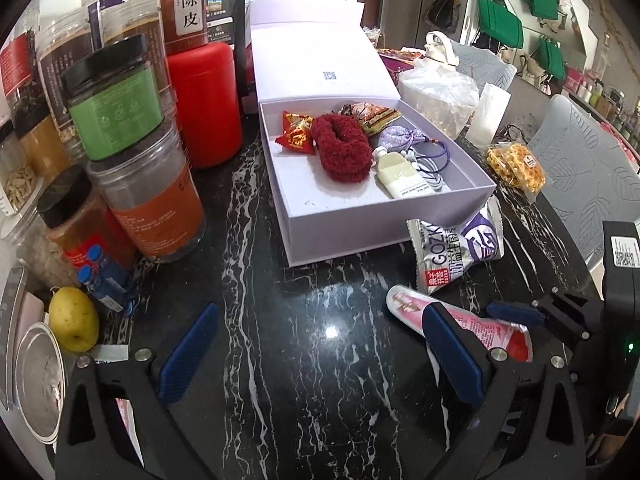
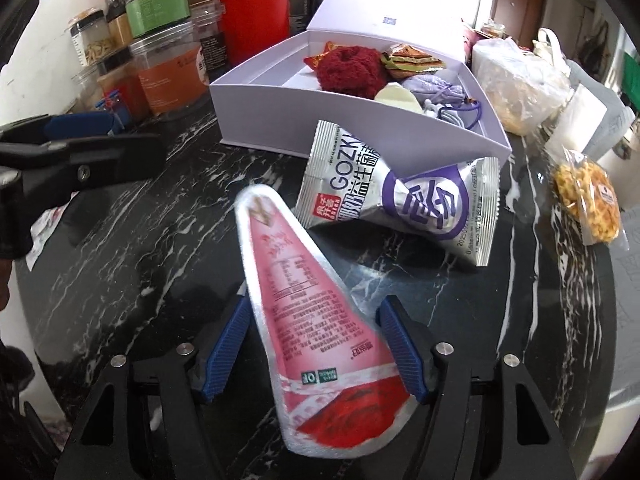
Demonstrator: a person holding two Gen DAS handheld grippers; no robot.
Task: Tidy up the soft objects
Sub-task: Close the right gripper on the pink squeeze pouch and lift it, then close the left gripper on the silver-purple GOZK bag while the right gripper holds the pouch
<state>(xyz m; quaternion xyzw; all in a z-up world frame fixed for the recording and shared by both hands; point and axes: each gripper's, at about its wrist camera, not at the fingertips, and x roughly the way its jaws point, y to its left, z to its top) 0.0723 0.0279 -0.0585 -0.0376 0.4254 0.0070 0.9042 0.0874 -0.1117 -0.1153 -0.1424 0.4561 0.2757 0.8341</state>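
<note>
half the pink pouch [image 2: 320, 344] sits between right gripper [image 2: 316, 348] pads.

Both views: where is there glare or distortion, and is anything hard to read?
Left wrist view: a bright glare spot on the table; fisheye bends the jars at the left edge.
Right wrist view: the pink pouch between the right gripper fingers looks stretched, its small print unreadable; the background is overexposed.
</note>
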